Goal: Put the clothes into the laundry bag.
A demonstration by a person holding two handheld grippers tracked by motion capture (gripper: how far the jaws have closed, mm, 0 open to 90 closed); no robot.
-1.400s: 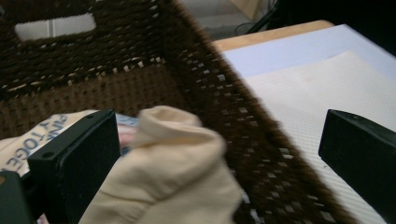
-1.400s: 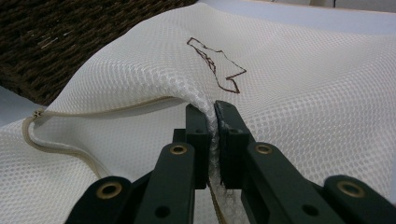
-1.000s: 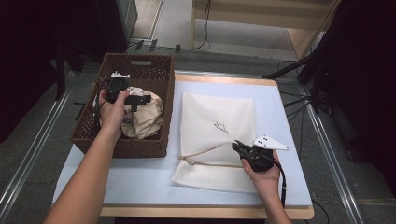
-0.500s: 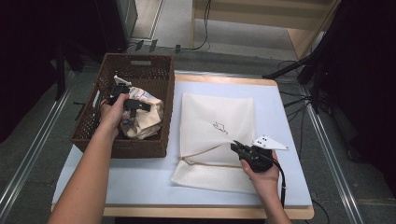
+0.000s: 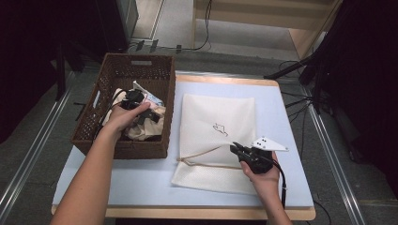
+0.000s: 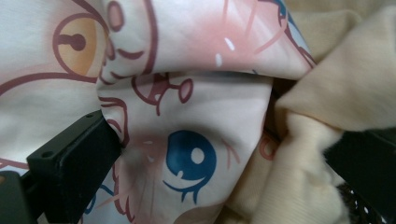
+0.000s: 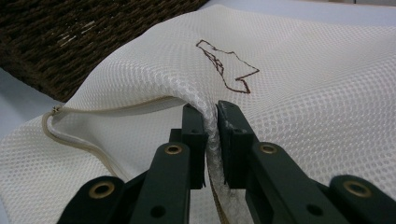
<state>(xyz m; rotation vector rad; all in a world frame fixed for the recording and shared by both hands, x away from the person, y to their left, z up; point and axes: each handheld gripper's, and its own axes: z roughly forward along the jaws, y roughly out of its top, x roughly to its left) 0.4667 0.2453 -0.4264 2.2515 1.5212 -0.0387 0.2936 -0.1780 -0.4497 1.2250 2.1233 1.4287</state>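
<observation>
Mesh laundry bag [image 5: 217, 140], white, flat on the pale blue table top [image 5: 141, 178], right of centre. Long axis runs near to far. Zipper edge with a cream cord [image 5: 202, 157] crosses it toward the near end; a small brown line motif [image 5: 220, 130] sits mid-panel. Near edge lies short of the table's near rim; far edge stops short of the far rim; bare table strips remain on the right and near-left sides.

Right gripper [image 5: 238, 149], held in the right hand [image 5: 260, 168] at the bag's near right. Jaws together, pinching a raised fold of mesh beside the zipper line, as seen in the right gripper view [image 7: 211, 135].

Wicker basket [image 5: 141, 70], dark brown, touching or just beside the bag's left edge, at the table's left side, long axis near to far.

Printed cloth [image 6: 187, 116], pale with cartoon drawing, and cream knit garment [image 6: 327, 93], bunched inside the basket.

Left gripper [image 5: 141, 112], in the left hand [image 5: 123, 116], lowered into the basket. Jaws apart, set either side of the bunched cloth, not clamping it.
</observation>
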